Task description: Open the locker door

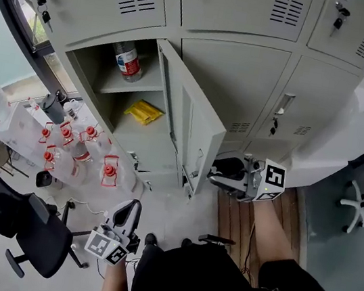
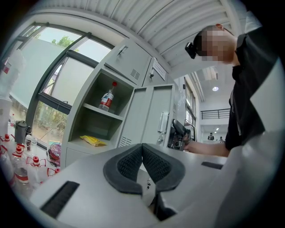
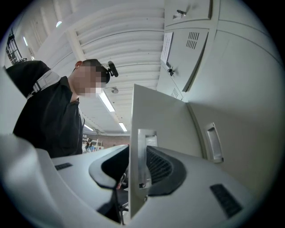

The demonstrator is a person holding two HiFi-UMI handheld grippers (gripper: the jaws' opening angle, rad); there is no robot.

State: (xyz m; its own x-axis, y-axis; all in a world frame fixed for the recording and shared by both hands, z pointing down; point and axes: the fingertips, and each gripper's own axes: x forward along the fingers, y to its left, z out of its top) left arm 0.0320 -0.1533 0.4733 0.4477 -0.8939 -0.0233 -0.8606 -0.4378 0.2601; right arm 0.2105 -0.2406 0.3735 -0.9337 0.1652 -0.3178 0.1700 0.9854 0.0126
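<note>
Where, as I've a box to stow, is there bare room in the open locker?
Bare: upper shelf, right of the bottle; bottom shelf, left of the yellow packet. The floor left of the locker is crowded with red-capped bottles.

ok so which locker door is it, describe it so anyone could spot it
On the wall of grey lockers, look at the left column below the top row. The locker door there juts out, its free edge between the right tongs. It alone stands open, baring a bottle and a yellow packet; its neighbours are shut.
</note>
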